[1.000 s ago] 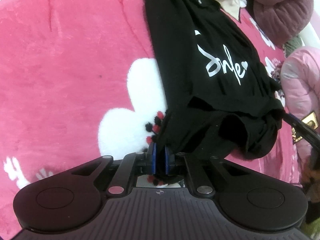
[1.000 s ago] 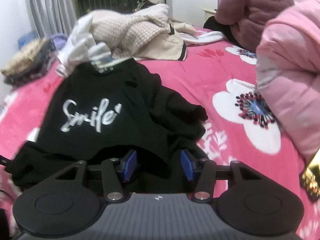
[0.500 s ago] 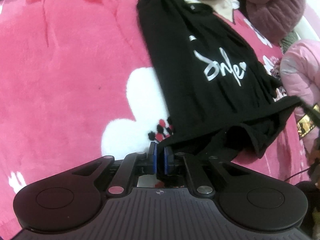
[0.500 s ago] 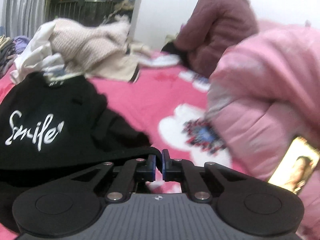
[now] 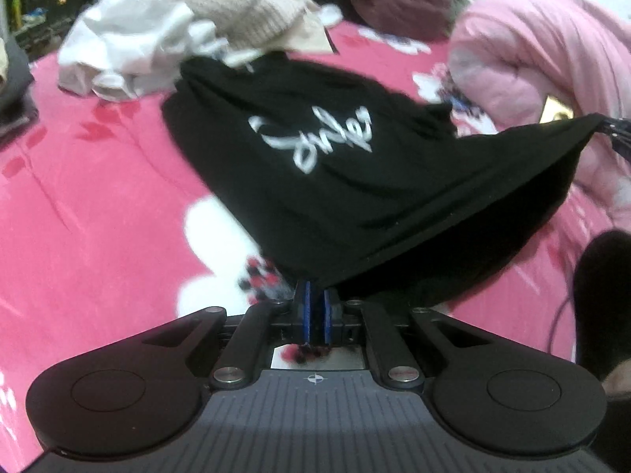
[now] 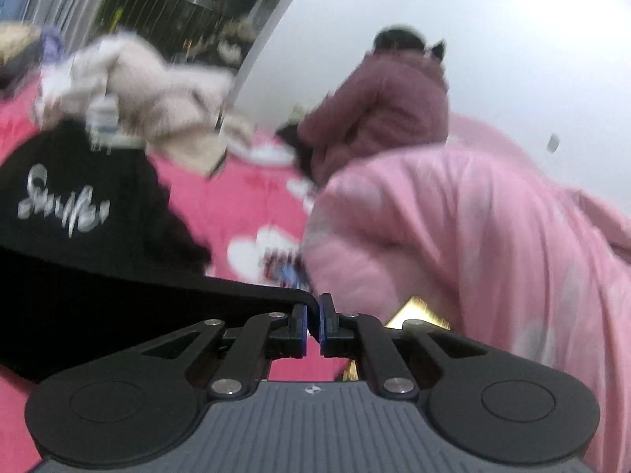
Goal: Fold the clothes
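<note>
Lifting is what sets this moment apart from a second ago: the hem of the black T-shirt (image 5: 355, 181), which lay slack on the pink floral bed (image 5: 98, 205) just ahead of both tongs, now hangs raised and pulled taut between them. The left tongs (image 5: 314, 307) are clamped tight on one hem corner, as they were a second back. The right tongs (image 6: 313, 321), which stood wide apart over the cloth then, have closed to a thin gap with the other hem corner pinched between them. Beyond the tongs, the shirt's collar end is down on the bed, touching the heap of pale clothes (image 5: 189, 27) farther off; the pink padded jacket (image 6: 473, 244) lies to the right of the right tongs. With both corners held and the hem stretched straight, I judge the shirt ready to be carried toward its collar for a crosswise fold.
</note>
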